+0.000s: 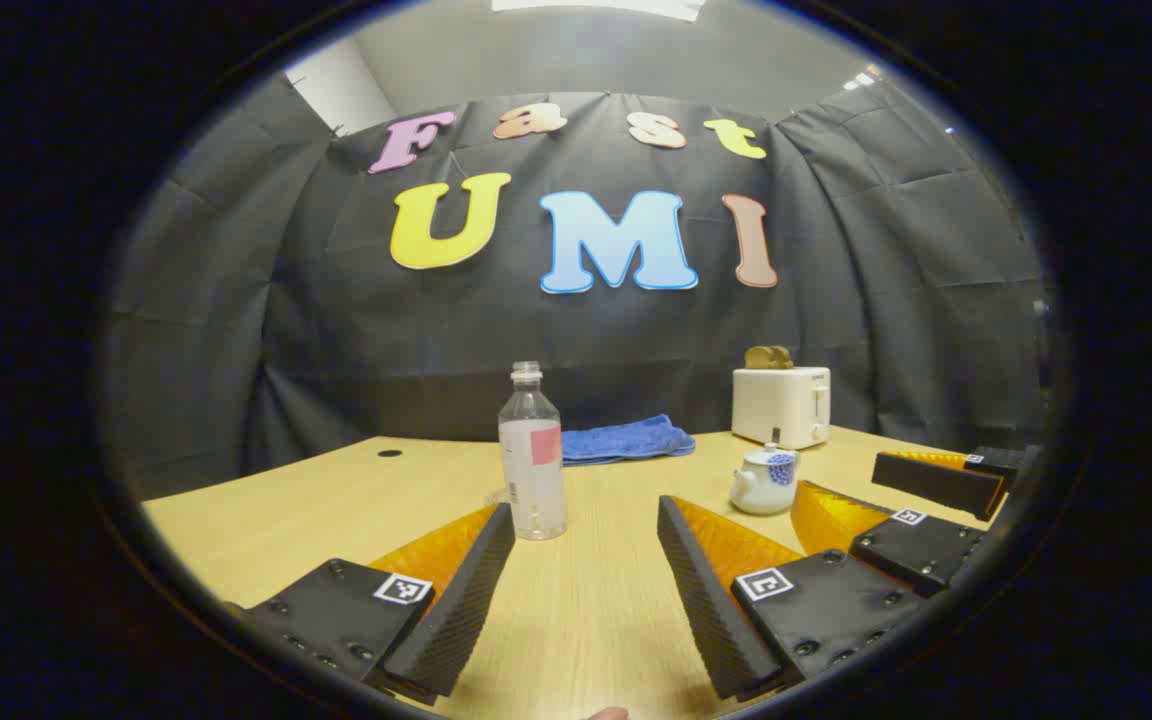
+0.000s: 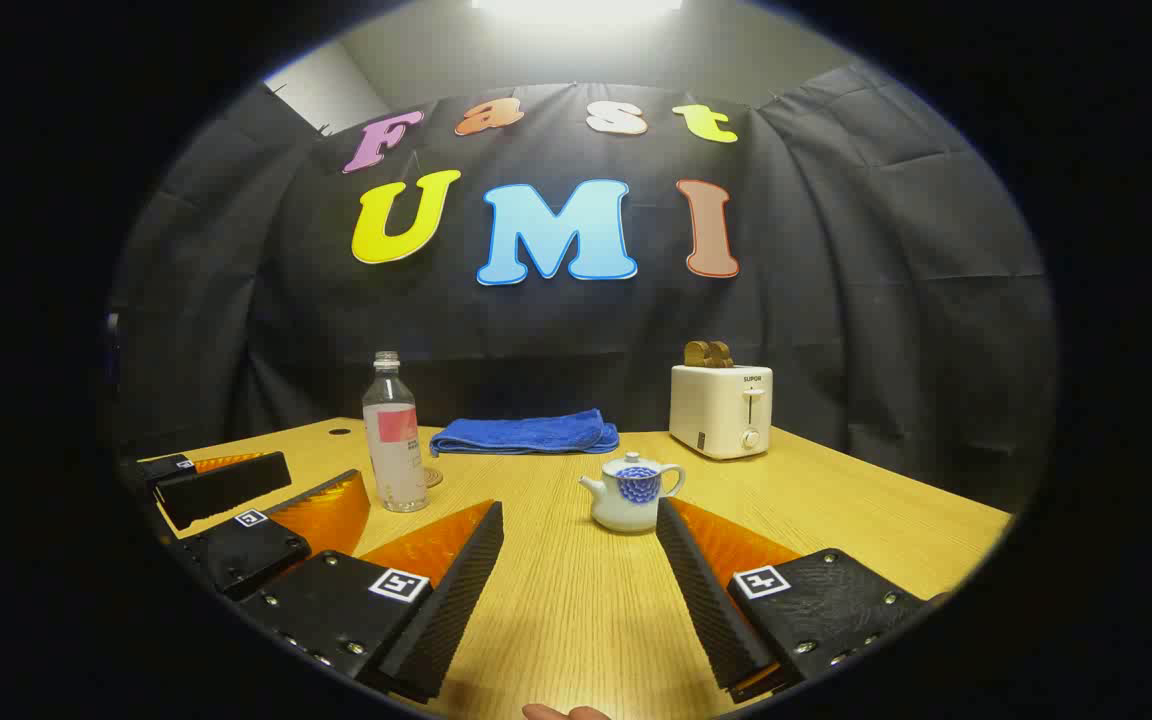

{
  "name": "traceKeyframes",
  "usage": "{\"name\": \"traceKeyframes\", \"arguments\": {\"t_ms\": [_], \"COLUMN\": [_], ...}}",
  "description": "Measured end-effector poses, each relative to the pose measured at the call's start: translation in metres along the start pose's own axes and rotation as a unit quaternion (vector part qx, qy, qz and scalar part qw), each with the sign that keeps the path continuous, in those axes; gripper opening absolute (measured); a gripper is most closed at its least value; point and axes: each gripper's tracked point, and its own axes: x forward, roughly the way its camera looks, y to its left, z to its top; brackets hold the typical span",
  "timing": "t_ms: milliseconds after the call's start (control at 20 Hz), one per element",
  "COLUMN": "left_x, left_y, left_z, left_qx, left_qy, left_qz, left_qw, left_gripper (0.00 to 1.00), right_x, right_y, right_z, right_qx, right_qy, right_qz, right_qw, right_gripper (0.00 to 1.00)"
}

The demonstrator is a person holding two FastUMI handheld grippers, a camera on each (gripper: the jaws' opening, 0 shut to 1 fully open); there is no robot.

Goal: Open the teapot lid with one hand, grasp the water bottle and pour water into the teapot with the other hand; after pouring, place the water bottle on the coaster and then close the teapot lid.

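Left gripper view is looking along the left gripper [image 1: 586, 590], whose fingers are standing spread apart with nothing between them. Straight ahead of its left finger, a clear plastic water bottle with a pink label and no cap [image 1: 532, 452] is standing upright on the light wooden table [image 1: 266, 510]. A small white teapot with a blue floral pattern [image 1: 764, 480] is sitting ahead and to the right, its lid on, just beyond the right gripper [image 1: 911, 505], which is also released. Judging by this, the first step has not yet begun. For a clean bottle grasp, the fingers should be straddling the body about the label, squarely, since an uncapped bottle will spill if tipped early. Beyond the bottle, a folded blue towel [image 1: 626, 439] is lying, and a white toaster with bread in it [image 1: 781, 405] is standing farther right; neither is blocking the approach.

Right gripper view is showing the right gripper [image 2: 581, 590] released and empty, with the teapot [image 2: 631, 493] dead ahead, near its right finger. The lid's knob is small, so closing centred on it from above would be wise. A round coaster [image 2: 430, 478] is peeking out just behind the bottle [image 2: 394, 434], to the left. The left gripper [image 2: 266, 505] is waiting low at the left, clear of the teapot.
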Motion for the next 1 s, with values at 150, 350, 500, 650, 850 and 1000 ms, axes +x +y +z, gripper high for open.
{"name": "traceKeyframes", "arguments": {"t_ms": [150, 350, 500, 650, 850, 1000], "left_x": [-0.0005, 0.0002, 0.0001, 0.0006, 0.0012, 0.003], "left_y": [-0.002, -0.003, -0.0031, -0.0032, -0.0047, -0.0044], "left_z": [-0.0018, -0.0013, -0.0004, -0.0012, -0.0011, -0.0028], "left_qx": [0.0, -0.001, -0.001, 0.0, -0.001, 0.0], "left_qy": [0.001, 0.001, 0.0, 0.0, 0.0, 0.0], "left_qz": [0.002, -0.004, -0.005, -0.005, -0.012, -0.013], "left_qw": [1.0, 1.0, 1.0, 1.0, 1.0, 1.0], "left_gripper": [1.0, 1.0, 1.0, 1.0, 1.0, 1.0], "right_x": [0.0003, 0.0005, 0.0004, 0.0002, 0.0004, 0.0022], "right_y": [0.0, 0.0005, 0.001, 0.001, 0.001, 0.0015], "right_z": [0.0006, 0.0006, 0.0005, 0.0009, 0.0011, 0.0062], "right_qx": [-0.001, 0.0, 0.0, 0.0, 0.001, 0.013], "right_qy": [-0.002, -0.002, -0.002, -0.002, -0.002, -0.001], "right_qz": [0.001, 0.005, 0.006, 0.006, 0.005, 0.008], "right_qw": [1.0, 1.0, 1.0, 1.0, 1.0, 1.0], "right_gripper": [0.95, 0.95, 0.95, 0.95, 0.95, 0.95]}}
